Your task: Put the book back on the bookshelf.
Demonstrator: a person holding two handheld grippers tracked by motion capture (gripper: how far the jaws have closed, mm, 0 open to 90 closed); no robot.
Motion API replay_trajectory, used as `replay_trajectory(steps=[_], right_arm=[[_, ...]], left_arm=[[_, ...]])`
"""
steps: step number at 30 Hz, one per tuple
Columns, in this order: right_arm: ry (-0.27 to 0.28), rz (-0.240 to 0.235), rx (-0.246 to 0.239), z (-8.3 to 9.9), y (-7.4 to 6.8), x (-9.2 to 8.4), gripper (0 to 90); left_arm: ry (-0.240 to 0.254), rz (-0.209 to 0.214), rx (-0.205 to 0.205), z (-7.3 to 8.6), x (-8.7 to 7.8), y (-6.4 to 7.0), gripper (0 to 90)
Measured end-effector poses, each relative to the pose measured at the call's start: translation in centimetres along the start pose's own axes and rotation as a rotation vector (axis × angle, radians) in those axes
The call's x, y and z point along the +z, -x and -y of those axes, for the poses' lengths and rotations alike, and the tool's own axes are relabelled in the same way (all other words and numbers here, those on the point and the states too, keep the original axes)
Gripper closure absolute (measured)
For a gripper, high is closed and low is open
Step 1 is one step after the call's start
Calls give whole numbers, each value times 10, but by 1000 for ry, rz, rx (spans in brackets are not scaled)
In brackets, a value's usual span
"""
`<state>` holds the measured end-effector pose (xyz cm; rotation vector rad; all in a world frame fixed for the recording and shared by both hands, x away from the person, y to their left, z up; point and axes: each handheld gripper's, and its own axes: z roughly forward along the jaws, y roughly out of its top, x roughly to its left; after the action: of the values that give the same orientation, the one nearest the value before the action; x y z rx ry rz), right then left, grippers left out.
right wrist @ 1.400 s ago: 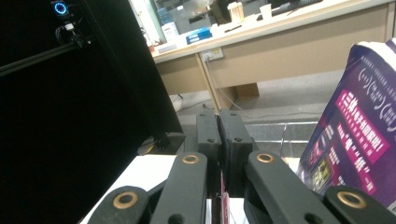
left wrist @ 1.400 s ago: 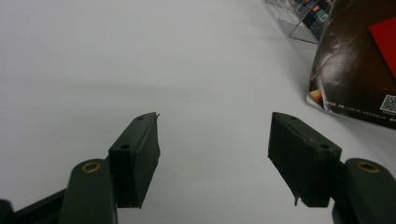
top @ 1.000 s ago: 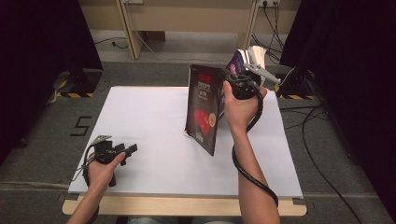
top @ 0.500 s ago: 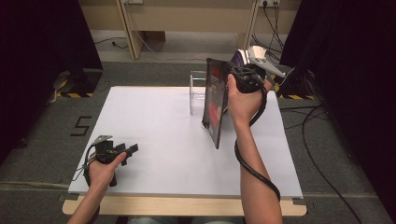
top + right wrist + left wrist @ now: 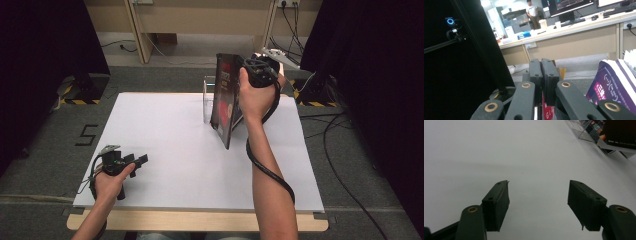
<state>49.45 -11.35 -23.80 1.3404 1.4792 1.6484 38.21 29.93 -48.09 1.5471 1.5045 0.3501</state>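
A dark book with a red cover picture (image 5: 224,106) hangs tilted above the back of the white table (image 5: 165,145), its lower corner close to the tabletop. My right gripper (image 5: 241,66) is shut on its top edge; in the right gripper view the jaws (image 5: 541,67) pinch the thin red cover (image 5: 547,113). The book stands right next to a clear plastic stand (image 5: 207,97). My left gripper (image 5: 140,161) rests near the front left of the table, open, with nothing between its fingers (image 5: 539,195). The left gripper view has the book (image 5: 620,132) and stand (image 5: 584,133) far off.
A purple and white book (image 5: 614,85) leans at the right in the right gripper view. Beyond the table are a wooden bench (image 5: 200,15), floor cables (image 5: 340,165) and dark curtains at both sides. A long cable (image 5: 267,167) trails along the right forearm.
The right gripper has carried the book toward the back of the table, up to the clear stand, and turned it more edge-on. The left gripper has stayed in place.
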Motion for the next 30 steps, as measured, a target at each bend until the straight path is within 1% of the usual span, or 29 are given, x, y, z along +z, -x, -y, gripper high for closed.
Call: replay_trajectory(steps=[12,13,16,19,21,23,28,30], right_arm=[[38,21,4,-10,7,34,880],[41,24,-3,-10,7,37,880],[52,32,-17,-7,7,43,879],[32,44,-16,3,11,50,878],[32,47,-21,10,13,48,878],[41,49,-23,14,13,43,877],[59,43,-47,20,12,21,873],[56,41,-69,23,11,12,871]], left_arm=[[1,0,-11,0,0,-2,328],[2,0,-10,0,-1,-3,328],[3,0,-12,0,-1,-3,328],[1,3,-13,0,-1,-3,327],[2,2,-14,1,-1,-4,327],[3,-1,-16,1,-1,-5,328],[-3,0,-12,2,0,-3,328],[-3,2,-12,2,0,-2,328]])
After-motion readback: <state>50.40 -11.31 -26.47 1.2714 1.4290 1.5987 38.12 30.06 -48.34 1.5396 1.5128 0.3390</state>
